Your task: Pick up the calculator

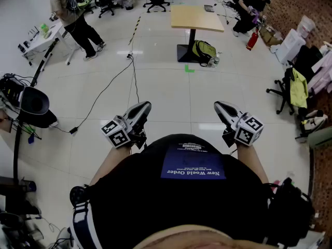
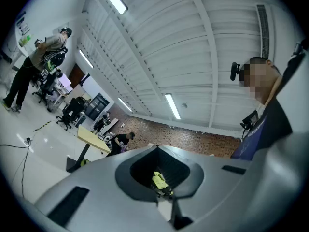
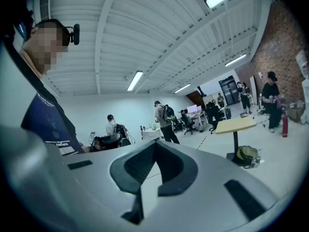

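I stand on a white tiled floor and hold both grippers in front of my body, over bare floor. My left gripper [image 1: 144, 106] [image 2: 157, 149] is shut with nothing between its jaws. My right gripper [image 1: 218, 105] [image 3: 155, 144] is also shut and empty. Far ahead stands a light wooden table [image 1: 197, 17] [image 2: 94, 140] [image 3: 236, 124]. A small dark flat thing [image 1: 208, 8] lies at its far edge, too small to tell whether it is the calculator. Both grippers are well short of the table.
A green backpack [image 1: 204, 50] leans at the table's foot. A black cable [image 1: 111, 82] runs over the floor at the left. One person [image 1: 72, 14] stands at the far left, another [image 1: 248, 7] crouches at the far right. A chair with a yellow-green jacket [image 1: 296, 87] stands right, and dark equipment [image 1: 26, 102] left.
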Demonstrator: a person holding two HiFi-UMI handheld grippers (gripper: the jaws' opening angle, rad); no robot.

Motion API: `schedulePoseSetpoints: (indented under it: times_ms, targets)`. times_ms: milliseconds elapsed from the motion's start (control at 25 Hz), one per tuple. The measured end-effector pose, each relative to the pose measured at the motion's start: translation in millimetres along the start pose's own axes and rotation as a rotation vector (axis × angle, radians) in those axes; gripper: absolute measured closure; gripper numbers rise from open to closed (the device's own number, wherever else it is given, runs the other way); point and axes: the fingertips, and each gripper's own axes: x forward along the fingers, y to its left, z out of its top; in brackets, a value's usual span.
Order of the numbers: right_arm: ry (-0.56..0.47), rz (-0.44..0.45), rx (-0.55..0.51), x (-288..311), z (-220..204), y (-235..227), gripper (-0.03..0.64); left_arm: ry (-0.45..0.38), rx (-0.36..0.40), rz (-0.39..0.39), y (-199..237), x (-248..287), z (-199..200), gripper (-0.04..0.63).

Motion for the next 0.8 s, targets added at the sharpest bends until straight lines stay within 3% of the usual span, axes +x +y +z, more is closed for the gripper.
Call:
schedulePoseSetpoints:
  times_ms: [400,800]
  targets:
    - [0.022,0.017,0.018,71,-10,19,0.632,0.009,-0.016,0.012,52,-39,25,0.589]
    - [0.07,0.138,0.024,141,-4,-4,0.632,-0.034,-0.022,0.122,104,-42,43,0.589]
